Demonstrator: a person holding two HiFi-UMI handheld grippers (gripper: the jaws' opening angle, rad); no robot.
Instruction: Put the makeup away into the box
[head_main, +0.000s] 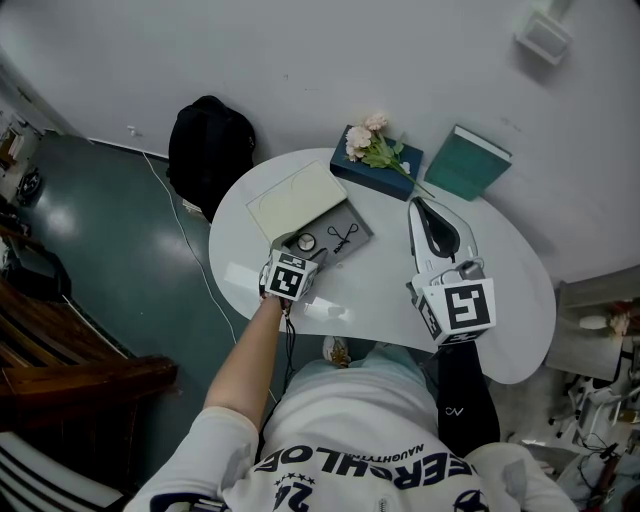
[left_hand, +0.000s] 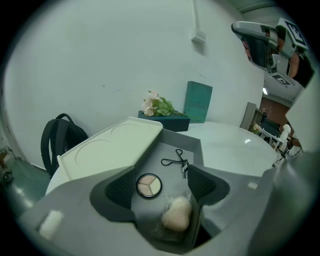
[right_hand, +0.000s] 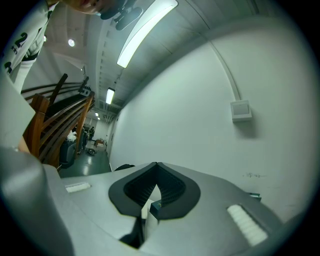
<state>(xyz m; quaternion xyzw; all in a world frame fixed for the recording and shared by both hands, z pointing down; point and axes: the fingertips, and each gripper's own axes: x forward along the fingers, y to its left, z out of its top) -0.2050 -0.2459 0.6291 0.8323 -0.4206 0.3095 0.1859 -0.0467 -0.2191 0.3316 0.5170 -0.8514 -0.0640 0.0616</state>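
An open grey box (head_main: 352, 218) with a cream lid (head_main: 295, 198) lies on the white table (head_main: 380, 280). Inside it are a round compact (left_hand: 149, 185) and a black eyelash curler (left_hand: 176, 160). My left gripper (left_hand: 161, 172) hovers over the box's near end, jaws wide apart. A wrapped beige makeup sponge (left_hand: 176, 214) lies between them, close to the right jaw; whether it touches is unclear. In the head view the left gripper (head_main: 303, 254) hides the sponge. My right gripper (head_main: 421, 207) is raised over the table's right half, shut and holding nothing.
A dark blue box with pale flowers (head_main: 375, 160) and a teal book (head_main: 468, 162) stand at the table's far edge by the wall. A black backpack (head_main: 208, 140) sits on the floor beyond the table's left end. The right gripper view faces the wall and a corridor.
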